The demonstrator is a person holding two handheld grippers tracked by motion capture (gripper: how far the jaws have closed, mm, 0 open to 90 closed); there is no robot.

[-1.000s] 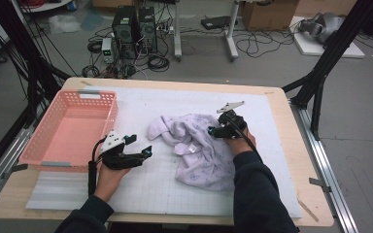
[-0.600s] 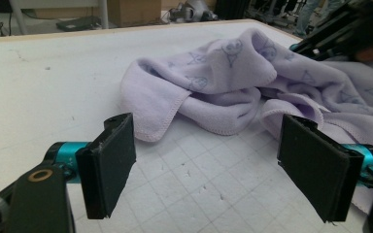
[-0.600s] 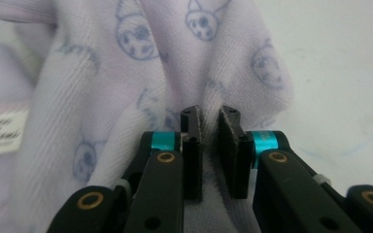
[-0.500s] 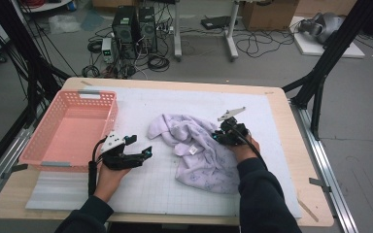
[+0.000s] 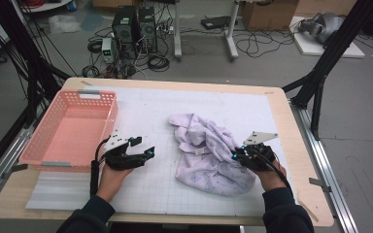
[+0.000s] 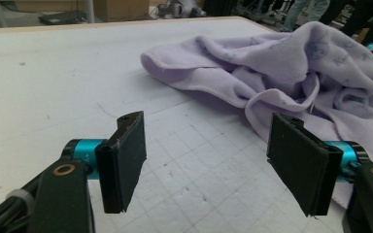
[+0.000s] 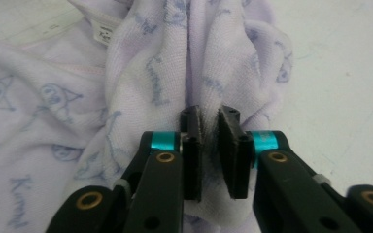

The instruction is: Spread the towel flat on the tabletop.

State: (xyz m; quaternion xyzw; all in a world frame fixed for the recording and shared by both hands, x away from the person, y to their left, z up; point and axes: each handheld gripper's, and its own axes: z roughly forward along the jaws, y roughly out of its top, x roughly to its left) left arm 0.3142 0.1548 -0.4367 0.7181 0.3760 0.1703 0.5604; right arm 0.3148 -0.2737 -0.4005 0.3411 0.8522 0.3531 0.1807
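Right gripper [image 7: 209,145] pinching lilac garment [image 7: 175,63]; fold hides pads.

The garment [image 5: 212,151] is seen to be of soft, matt lilac cloth, finely knitted and faintly fuzzy, with pale blue printed figures. The worktop [image 5: 291,126] is edged in pale, smooth wood, and its middle is covered by a matt white gridded mat [image 5: 175,184], scuffed in places. The basket [image 5: 43,145] is made of pink latticed plastic. The gripper jaws are faced with dull black pads and joined by glossy teal metal collars.
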